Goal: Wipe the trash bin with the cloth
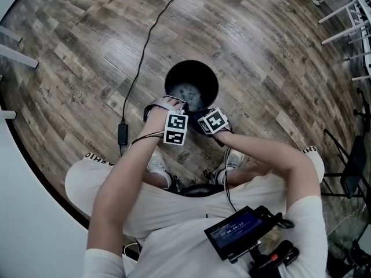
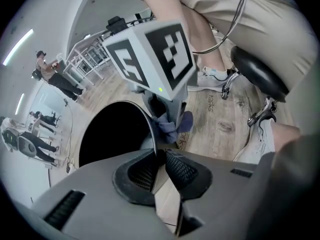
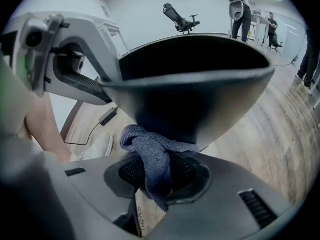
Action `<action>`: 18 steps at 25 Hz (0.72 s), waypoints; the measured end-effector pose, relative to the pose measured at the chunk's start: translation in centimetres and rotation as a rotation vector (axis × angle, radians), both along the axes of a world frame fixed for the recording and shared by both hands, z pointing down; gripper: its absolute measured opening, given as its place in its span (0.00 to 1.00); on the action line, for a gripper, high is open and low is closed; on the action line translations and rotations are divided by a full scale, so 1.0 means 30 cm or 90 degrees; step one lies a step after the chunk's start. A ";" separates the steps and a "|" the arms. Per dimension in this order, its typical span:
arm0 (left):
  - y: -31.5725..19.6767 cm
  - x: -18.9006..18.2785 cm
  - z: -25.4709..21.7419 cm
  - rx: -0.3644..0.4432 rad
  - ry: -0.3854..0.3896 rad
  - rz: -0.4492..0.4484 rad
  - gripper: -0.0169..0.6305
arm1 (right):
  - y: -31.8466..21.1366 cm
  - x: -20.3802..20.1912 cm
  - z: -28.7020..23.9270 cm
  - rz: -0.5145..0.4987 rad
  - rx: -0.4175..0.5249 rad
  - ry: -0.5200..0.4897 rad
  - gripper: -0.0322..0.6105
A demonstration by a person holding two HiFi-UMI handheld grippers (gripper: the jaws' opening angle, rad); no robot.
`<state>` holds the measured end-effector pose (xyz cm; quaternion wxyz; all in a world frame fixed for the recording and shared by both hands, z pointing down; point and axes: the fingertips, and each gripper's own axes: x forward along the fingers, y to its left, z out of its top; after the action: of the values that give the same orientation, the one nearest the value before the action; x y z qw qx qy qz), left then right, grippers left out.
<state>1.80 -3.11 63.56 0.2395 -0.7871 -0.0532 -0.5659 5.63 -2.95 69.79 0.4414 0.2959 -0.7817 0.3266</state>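
A black round trash bin stands on the wooden floor just in front of the seated person's knees. My left gripper is shut on the bin's thin rim, one pad inside and one outside. In the head view, the left gripper sits at the bin's near-left edge. My right gripper is shut on a blue-grey cloth, and the bunched cloth presses against the bin's outer wall. The left gripper view shows the cloth low on the bin's outside, under the right gripper's marker cube.
A black cable with a power adapter runs over the floor left of the bin. The person's shoes and a black stool seat lie close behind the grippers. Metal frames and a chair stand at the right. People stand far off.
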 end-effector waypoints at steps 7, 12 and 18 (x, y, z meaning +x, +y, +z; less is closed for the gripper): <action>-0.001 0.022 0.002 -0.010 0.016 -0.007 0.13 | -0.019 0.026 0.256 -0.033 0.023 0.041 0.21; -0.005 0.036 0.001 -0.015 0.022 -0.007 0.13 | -0.025 0.052 0.433 -0.037 0.032 0.081 0.21; -0.005 0.043 0.001 -0.013 0.024 -0.006 0.13 | -0.032 0.059 0.481 -0.021 0.037 0.083 0.21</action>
<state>3.08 -3.27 63.58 0.2296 -0.8003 -0.0511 -0.5515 7.39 -3.92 84.23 0.4881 0.3160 -0.7651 0.2766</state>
